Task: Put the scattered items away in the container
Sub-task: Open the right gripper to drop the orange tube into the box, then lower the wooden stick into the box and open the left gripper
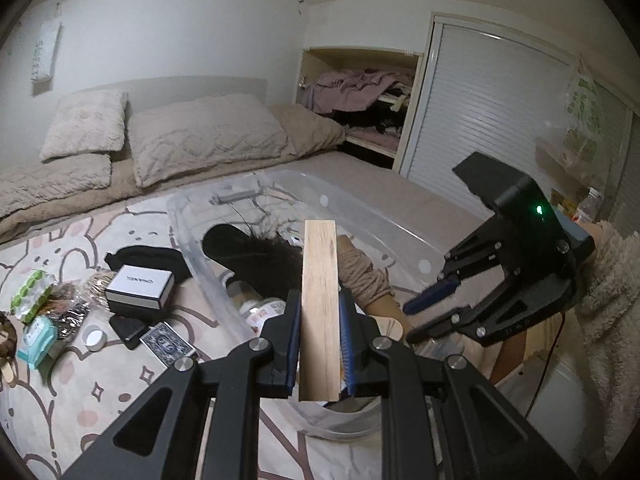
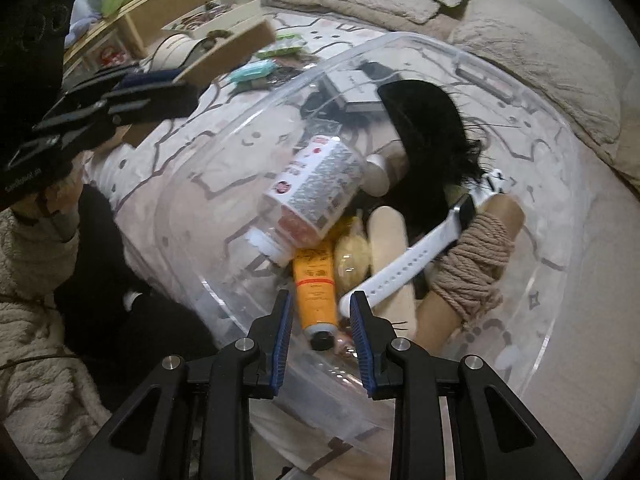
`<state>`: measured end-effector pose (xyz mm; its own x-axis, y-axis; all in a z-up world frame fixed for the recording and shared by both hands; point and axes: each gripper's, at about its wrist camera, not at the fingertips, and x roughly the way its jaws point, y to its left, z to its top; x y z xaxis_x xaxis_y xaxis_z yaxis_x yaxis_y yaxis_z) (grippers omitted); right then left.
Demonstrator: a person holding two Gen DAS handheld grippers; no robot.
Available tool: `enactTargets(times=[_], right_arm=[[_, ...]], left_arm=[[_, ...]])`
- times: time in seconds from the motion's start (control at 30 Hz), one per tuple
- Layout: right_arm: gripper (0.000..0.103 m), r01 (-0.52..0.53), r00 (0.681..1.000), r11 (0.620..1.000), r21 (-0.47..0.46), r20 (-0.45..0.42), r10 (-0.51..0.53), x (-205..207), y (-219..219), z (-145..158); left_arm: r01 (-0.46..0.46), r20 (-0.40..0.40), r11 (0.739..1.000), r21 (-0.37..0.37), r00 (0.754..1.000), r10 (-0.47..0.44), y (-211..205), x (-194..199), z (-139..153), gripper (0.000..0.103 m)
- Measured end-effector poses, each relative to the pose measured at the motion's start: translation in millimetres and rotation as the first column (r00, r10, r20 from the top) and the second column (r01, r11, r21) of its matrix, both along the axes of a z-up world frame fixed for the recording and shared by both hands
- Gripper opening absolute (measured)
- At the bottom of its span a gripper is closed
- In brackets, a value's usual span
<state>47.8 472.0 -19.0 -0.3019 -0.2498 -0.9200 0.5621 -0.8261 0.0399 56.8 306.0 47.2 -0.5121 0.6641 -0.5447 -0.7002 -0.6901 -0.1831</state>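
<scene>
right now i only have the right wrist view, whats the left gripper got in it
Observer: The left gripper is shut on a wooden block, a long flat slat, held upright.
Operator: whats still out on the bed
Observer: A white Chanel box lies left of the clear container.
Operator: anything near that box
Observer: A pack of playing cards and a small white lid lie in front of it.

Beige pillows (image 1: 204, 136) line a white wall (image 1: 168, 40) beside an open closet (image 1: 360, 96) and slatted door (image 1: 492, 112).
</scene>
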Motion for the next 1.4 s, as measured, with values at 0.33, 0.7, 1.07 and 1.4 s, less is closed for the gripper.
enactTargets(times=[0.33, 0.7, 1.07, 1.4], right_arm=[[0.030, 0.159, 0.968, 0.985, -0.073, -0.184, -0.170, -1.7, 34.2, 17.4], [0.091, 0.220, 0.896, 0.951, -0.217, -0.340, -0.284, 9.3, 58.1, 40.2], [0.091, 0.287, 0.802, 0.865, -0.411, -0.390, -0.451, 14.6, 94.4, 34.1], [0.091, 0.355, 0.721, 0.736, -0.577, -0.332, -0.608, 14.7, 142.4, 28.1]], left_arm=[[0.087, 0.111, 0.995, -0.044, 0.990, -0.082, 28.8, -5.6, -21.0, 0.018], [0.206, 0.145, 0.961, -0.182, 0.973, -0.181, 61.2, -13.1, -33.9, 0.018], [0.305, 0.156, 0.920, -0.244, 0.949, -0.274, 97.3, -22.5, -41.1, 0.018], [0.409, 0.227, 0.878, -0.247, 0.906, -0.358, 137.5, -31.0, -39.1, 0.018]])
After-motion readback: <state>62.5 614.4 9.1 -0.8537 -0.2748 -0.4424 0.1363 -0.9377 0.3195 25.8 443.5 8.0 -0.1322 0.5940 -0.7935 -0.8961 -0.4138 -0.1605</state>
